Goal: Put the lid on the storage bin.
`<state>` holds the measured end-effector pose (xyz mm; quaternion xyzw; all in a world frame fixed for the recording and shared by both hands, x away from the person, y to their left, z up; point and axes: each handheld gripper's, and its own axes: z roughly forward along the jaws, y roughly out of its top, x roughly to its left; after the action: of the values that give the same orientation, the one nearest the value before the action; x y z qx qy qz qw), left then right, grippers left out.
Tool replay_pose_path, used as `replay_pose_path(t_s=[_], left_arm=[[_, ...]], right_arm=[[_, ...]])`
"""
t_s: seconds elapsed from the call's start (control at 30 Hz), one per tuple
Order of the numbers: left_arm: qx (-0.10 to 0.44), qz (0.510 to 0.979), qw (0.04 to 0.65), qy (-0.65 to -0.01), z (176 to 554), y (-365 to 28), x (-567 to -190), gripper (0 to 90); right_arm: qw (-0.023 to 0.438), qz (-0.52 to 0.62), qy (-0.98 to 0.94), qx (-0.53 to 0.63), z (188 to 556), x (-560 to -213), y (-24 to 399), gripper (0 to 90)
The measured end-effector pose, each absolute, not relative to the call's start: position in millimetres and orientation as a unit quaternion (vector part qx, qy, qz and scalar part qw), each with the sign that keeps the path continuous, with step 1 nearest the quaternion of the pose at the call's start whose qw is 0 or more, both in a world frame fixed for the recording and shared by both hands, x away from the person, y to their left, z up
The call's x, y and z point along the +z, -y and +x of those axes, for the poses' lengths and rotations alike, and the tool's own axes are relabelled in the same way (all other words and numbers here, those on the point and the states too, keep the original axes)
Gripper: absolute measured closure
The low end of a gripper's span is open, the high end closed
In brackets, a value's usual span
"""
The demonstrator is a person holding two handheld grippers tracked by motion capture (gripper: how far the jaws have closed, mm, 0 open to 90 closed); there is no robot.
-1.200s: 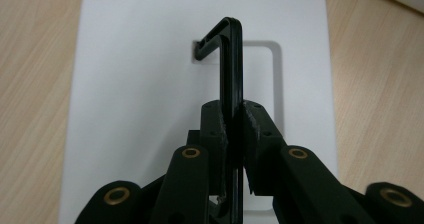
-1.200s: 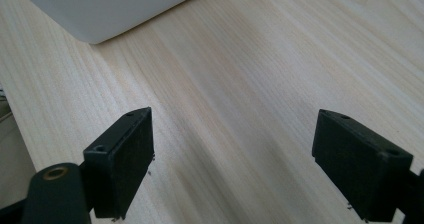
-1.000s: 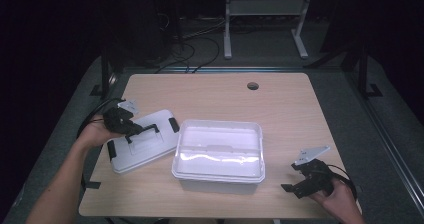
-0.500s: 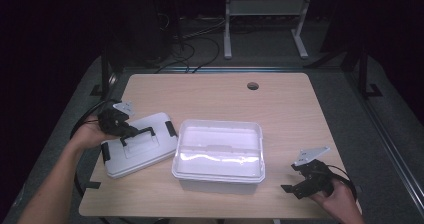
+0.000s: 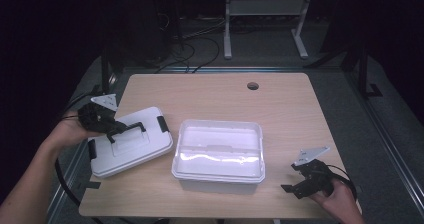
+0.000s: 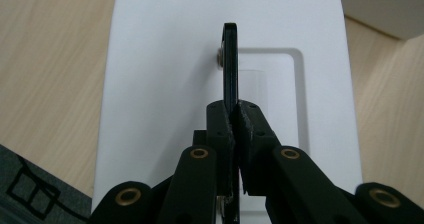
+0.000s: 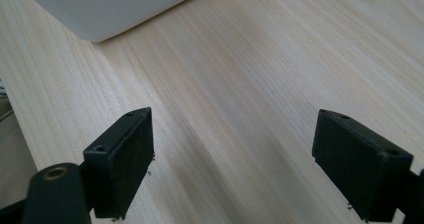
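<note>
A white box lid (image 5: 134, 146) with a black carrying handle (image 5: 131, 129) sits at the left of the table, overhanging its left edge. My left gripper (image 5: 114, 127) is shut on that handle. In the left gripper view the pads (image 6: 220, 129) pinch the thin black handle (image 6: 230, 59) over the white lid (image 6: 160, 84). An open white box (image 5: 220, 125) lies in the middle of the table, beside the lid and apart from it. My right gripper (image 5: 294, 178) stands open near the front right corner, with bare wood between its jaws (image 7: 232, 159).
The light wooden table (image 5: 280, 104) has a round cable hole (image 5: 252, 86) at the back. Black latches (image 5: 162, 123) sit on the lid's ends. A corner of the white box (image 7: 115, 4) shows beyond my right gripper. Cables and a metal stand lie on the dark floor behind.
My left gripper has risen and drawn toward the table's left edge, taking the lid with it by the handle. The right gripper and the box have stayed put.
</note>
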<state>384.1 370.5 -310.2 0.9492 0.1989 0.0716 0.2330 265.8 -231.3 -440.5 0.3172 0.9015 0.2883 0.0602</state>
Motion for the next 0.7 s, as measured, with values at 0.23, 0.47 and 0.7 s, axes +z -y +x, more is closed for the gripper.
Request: replay_pose_path(t_s=[0.23, 0.47, 0.7], left_arm=[[0.07, 0.948, 0.245, -0.188, 374, -374, -278, 85.2], [0.069, 0.946, 0.268, -0.17, 363, -371, -250, 85.2], [0.078, 0.95, 0.266, -0.142, 355, -356, -226, 85.2]], right_arm=[[0.062, 0.318, -0.901, 0.289, 266, -440, 232, 16.3], [0.061, 0.319, -0.901, 0.289, 266, -440, 232, 16.3], [0.059, 0.318, -0.901, 0.288, 267, -440, 231, 16.3]])
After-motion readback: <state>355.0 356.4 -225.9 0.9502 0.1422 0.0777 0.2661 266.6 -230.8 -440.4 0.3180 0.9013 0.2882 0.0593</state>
